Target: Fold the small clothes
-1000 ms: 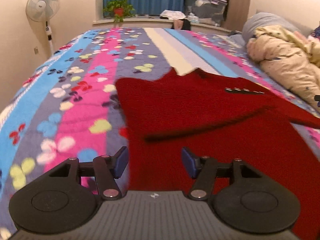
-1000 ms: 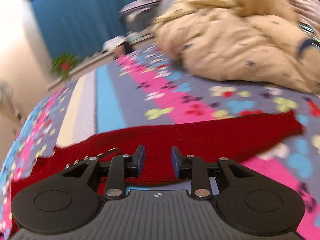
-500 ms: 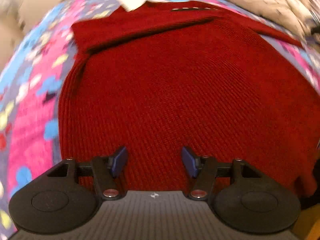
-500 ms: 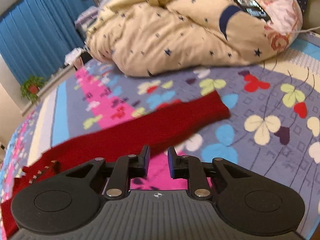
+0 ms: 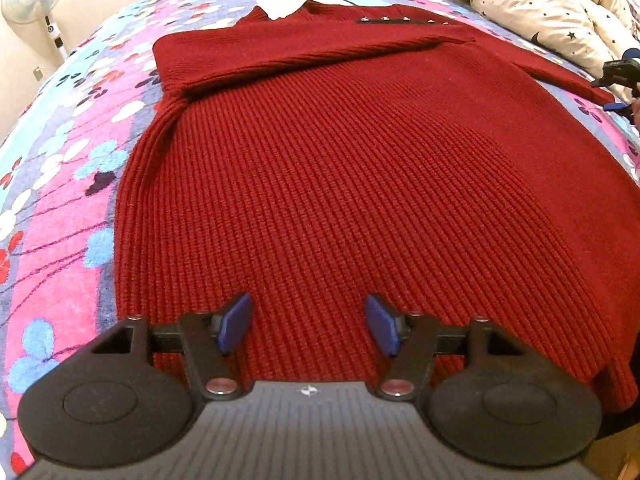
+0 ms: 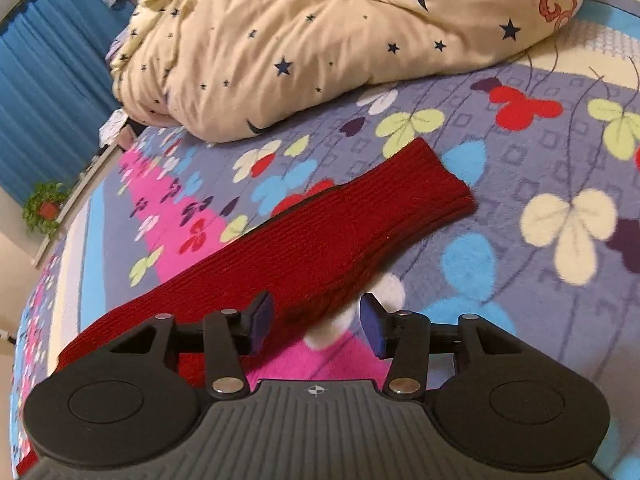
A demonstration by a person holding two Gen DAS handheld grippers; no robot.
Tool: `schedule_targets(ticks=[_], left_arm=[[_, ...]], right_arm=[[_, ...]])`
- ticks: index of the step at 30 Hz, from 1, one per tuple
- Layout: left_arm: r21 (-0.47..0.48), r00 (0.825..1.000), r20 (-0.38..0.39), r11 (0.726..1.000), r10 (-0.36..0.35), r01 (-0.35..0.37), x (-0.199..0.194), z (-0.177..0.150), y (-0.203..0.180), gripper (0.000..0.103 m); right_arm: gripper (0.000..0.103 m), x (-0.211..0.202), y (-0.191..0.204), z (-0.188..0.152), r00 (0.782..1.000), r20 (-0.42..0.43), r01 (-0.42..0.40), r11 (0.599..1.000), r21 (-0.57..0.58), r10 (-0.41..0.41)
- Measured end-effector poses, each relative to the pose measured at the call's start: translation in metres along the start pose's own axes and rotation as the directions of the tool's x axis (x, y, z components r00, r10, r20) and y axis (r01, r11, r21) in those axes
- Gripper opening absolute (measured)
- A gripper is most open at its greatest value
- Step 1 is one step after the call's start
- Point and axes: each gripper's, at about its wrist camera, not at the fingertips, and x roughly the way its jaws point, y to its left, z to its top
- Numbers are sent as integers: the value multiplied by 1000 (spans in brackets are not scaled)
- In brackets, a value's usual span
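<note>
No writing is legible. A ribbed red knit sweater (image 5: 340, 168) lies flat on the fleecy clover-print blanket (image 6: 540, 184). Left gripper (image 5: 307, 330) and right gripper (image 6: 316, 322) are both opening, grasping nothing.

The scene is carried by a bed (image 5: 60, 184) covered with a striped, flower-printed blanket. A red knitted sweater (image 5: 360, 184) is spread flat on it — one sleeve (image 6: 360, 220) stretched out across the blanket, the other folded over the chest. A bunched star-printed duvet (image 6: 320, 48) is heaped just beyond.
</note>
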Motion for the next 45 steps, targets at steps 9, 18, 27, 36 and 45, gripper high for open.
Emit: schedule_targets(ticks=[9, 18, 27, 36, 45], left_arm=[[-7, 1000, 11, 1000, -9, 9, 2, -1, 1, 71], [-9, 1000, 11, 1000, -9, 9, 2, -1, 1, 71], [-28, 1000, 0, 1000, 0, 0, 1, 3, 0, 72], [-104, 1000, -2, 995, -7, 7, -6, 14, 14, 72], [-187, 998, 52, 982, -22, 32, -24, 28, 38, 72]], right_arm=[[11, 15, 10, 13, 989, 145, 10, 999, -52, -3], [21, 24, 24, 18, 990, 133, 53, 997, -56, -45], [12, 17, 11, 20, 989, 146, 28, 999, -24, -24], [11, -64, 169, -12, 887, 447, 108, 887, -449, 118], [11, -116, 393, -225, 801, 124, -155, 402, -902, 586]])
